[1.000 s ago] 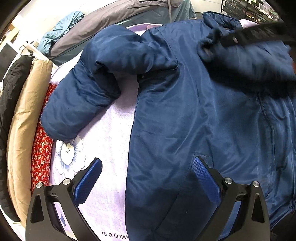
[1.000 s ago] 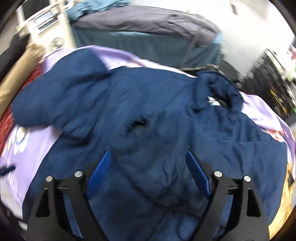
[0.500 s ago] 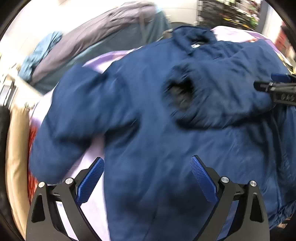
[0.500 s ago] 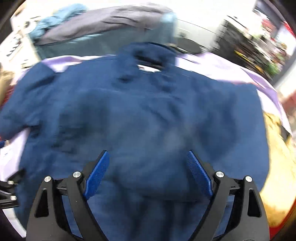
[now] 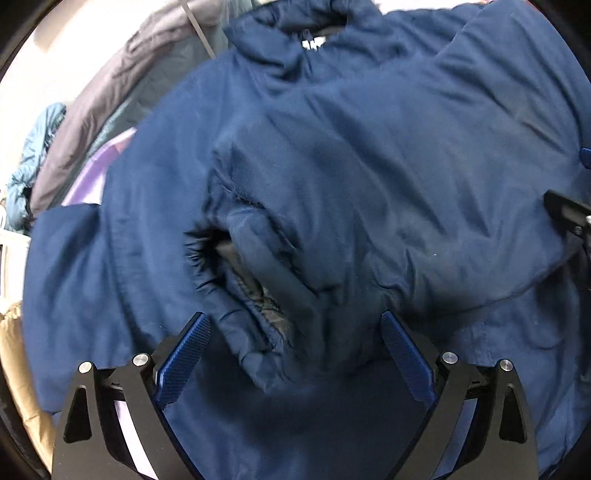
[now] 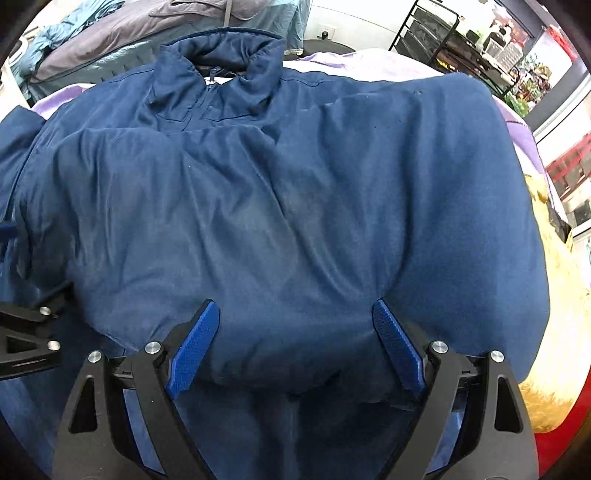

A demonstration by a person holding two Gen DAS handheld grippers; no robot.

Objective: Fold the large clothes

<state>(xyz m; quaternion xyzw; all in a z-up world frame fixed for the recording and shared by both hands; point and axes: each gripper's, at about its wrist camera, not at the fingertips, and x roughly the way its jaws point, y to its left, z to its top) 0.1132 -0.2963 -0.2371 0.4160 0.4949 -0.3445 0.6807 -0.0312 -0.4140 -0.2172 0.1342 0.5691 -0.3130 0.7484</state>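
A large navy padded jacket (image 6: 295,206) lies spread on a lilac sheet, collar (image 6: 218,55) at the far side. Its right sleeve is folded across the chest, and the sleeve's cuff (image 5: 240,280) lies just ahead of my left gripper (image 5: 295,343). The left gripper is open and empty, low over the jacket (image 5: 369,166). My right gripper (image 6: 295,339) is open and empty, its fingers either side of the folded sleeve's lower edge. The left gripper's black frame (image 6: 26,336) shows at the right wrist view's left edge.
The lilac sheet (image 6: 369,59) covers the surface. Grey and teal clothes (image 5: 110,96) are piled behind. A tan garment (image 5: 14,350) lies at the left, a yellow one (image 6: 557,332) at the right. A black wire rack (image 6: 443,33) stands at the far right.
Both grippers have moved forward and lower over the jacket. The left view swung from the outstretched left sleeve to the chest and folded sleeve. The right gripper shifted right.
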